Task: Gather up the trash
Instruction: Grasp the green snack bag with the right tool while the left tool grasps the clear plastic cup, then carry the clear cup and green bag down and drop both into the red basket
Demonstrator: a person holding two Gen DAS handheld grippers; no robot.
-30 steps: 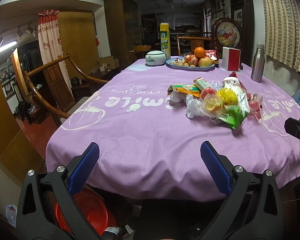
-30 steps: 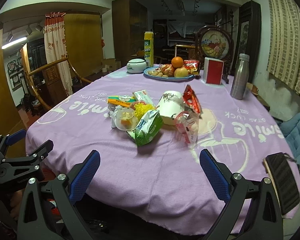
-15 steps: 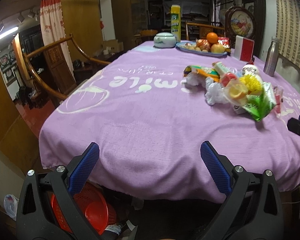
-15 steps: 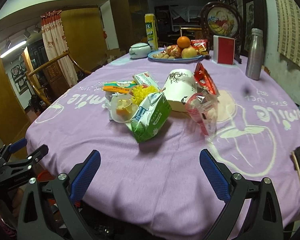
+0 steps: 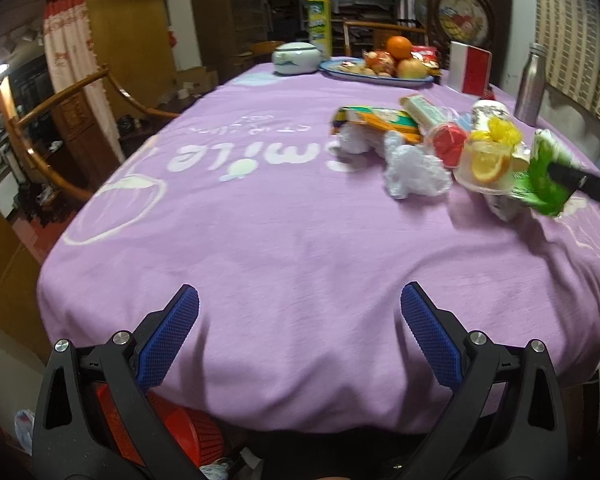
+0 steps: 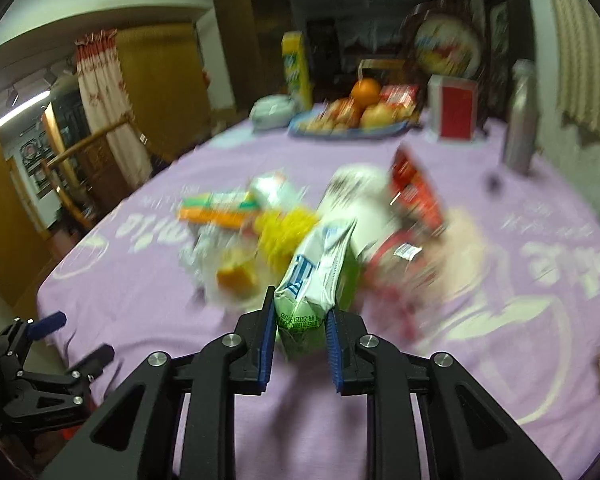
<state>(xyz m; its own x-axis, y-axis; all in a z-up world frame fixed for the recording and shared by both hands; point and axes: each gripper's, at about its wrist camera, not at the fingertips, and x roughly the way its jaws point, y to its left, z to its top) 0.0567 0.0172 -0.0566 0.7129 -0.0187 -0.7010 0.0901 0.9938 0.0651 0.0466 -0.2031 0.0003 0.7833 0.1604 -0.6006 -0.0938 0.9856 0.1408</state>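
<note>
A pile of trash lies on the purple tablecloth (image 5: 260, 220): a green and white carton (image 6: 320, 276), a clear cup with a lemon slice (image 5: 486, 164), crumpled white tissue (image 5: 414, 168), an orange and green box (image 5: 376, 118), a paper cup (image 6: 356, 192) and red wrappers (image 6: 416, 192). My right gripper (image 6: 300, 308) has its jaws closing on the near end of the green carton (image 5: 544, 184), and both blue pads press its sides. My left gripper (image 5: 299, 292) hangs open over the table's near edge with nothing between its fingers. A red basket (image 5: 172, 428) sits on the floor under that edge.
At the far end stand a blue plate of fruit (image 5: 376, 76), a pale lidded jar (image 5: 298, 58), a tall yellow can (image 5: 319, 20), a red and white box (image 5: 470, 66) and a steel bottle (image 5: 532, 84). A wooden armchair (image 5: 60, 120) stands left of the table.
My right gripper moved in to the pile and went from wide open to closed on the green carton. My left gripper came forward and lower over the table's near edge, still open.
</note>
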